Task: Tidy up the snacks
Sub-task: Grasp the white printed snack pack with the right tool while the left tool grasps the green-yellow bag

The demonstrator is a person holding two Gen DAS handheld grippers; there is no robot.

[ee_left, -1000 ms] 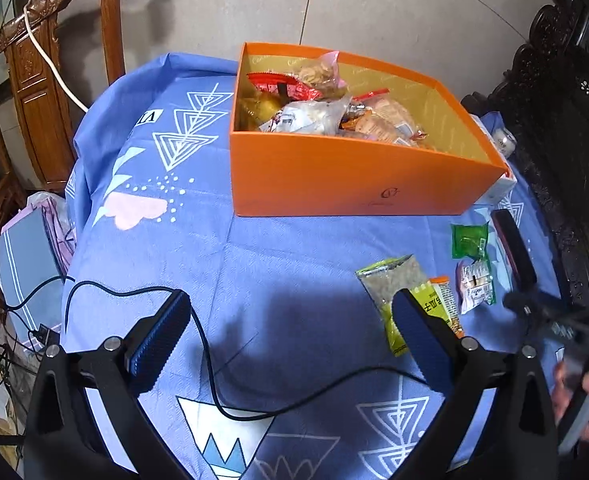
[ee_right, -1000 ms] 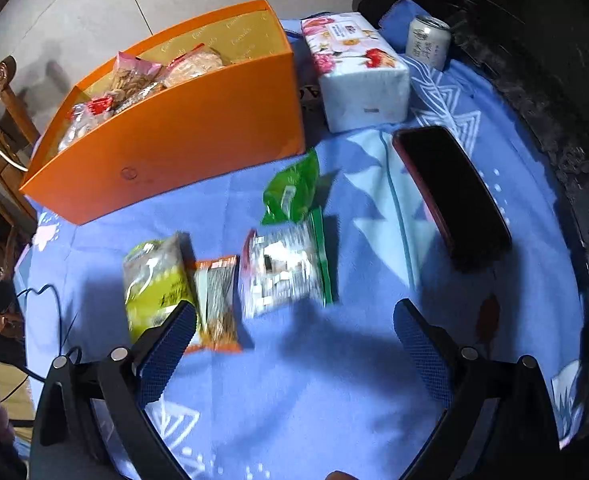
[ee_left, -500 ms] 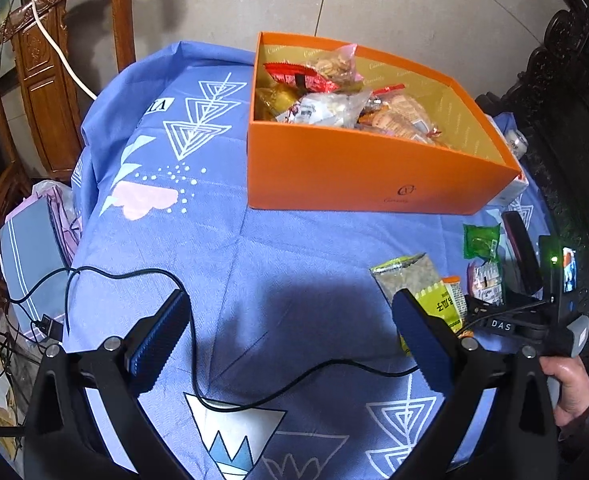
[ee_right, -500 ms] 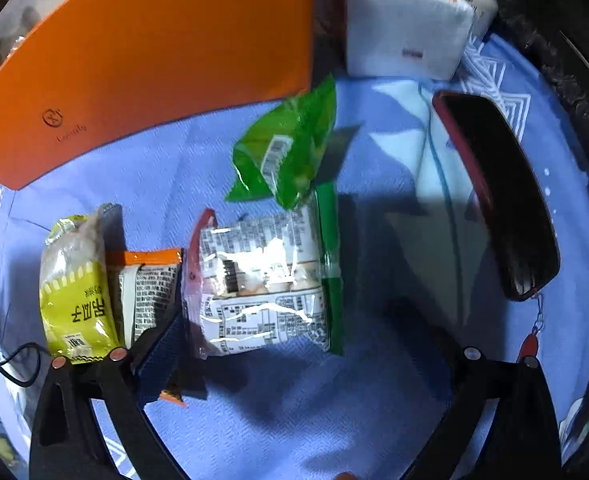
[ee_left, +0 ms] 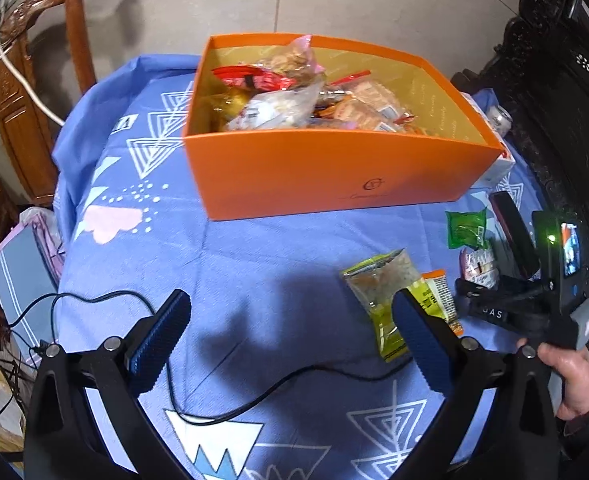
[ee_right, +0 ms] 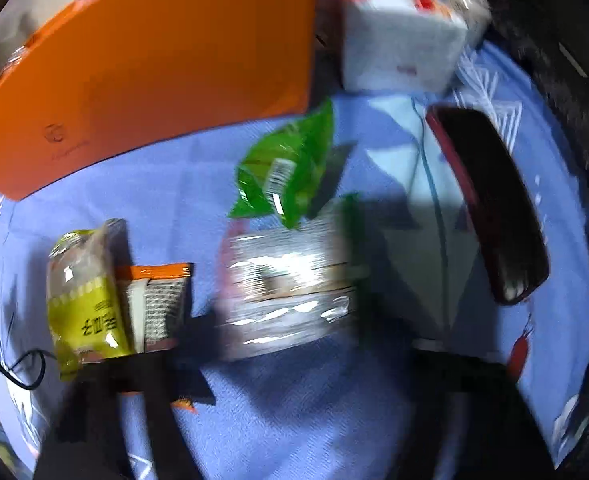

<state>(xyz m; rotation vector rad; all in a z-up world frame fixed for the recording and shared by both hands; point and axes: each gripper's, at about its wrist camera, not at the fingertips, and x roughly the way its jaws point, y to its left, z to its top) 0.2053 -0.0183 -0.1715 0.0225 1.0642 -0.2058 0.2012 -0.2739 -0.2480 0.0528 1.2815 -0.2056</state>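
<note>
An orange box (ee_left: 334, 168) holding several snack packets stands at the back of the blue cloth; it also shows in the right wrist view (ee_right: 142, 80). My left gripper (ee_left: 290, 340) is open and empty above the cloth. My right gripper (ee_right: 294, 364) is open, low over a clear white packet (ee_right: 290, 292) that lies between its blurred fingers. A green packet (ee_right: 286, 168) lies just beyond it. A yellow-green packet (ee_right: 86, 296) and an orange packet (ee_right: 158, 304) lie to the left. In the left wrist view the yellow-green packet (ee_left: 378, 292) lies by my right finger.
A black phone with a red rim (ee_right: 490, 208) lies right of the packets. A white tissue pack (ee_right: 394, 36) and a can (ee_left: 499, 118) stand behind it. A black cable (ee_left: 254, 396) crosses the cloth. A wooden chair (ee_left: 26, 92) stands at left, dark furniture (ee_left: 566, 92) at right.
My right gripper has dropped lower and closer over the clear white packet; its view is now blurred. My left gripper has shifted slightly, the box now nearer the middle.
</note>
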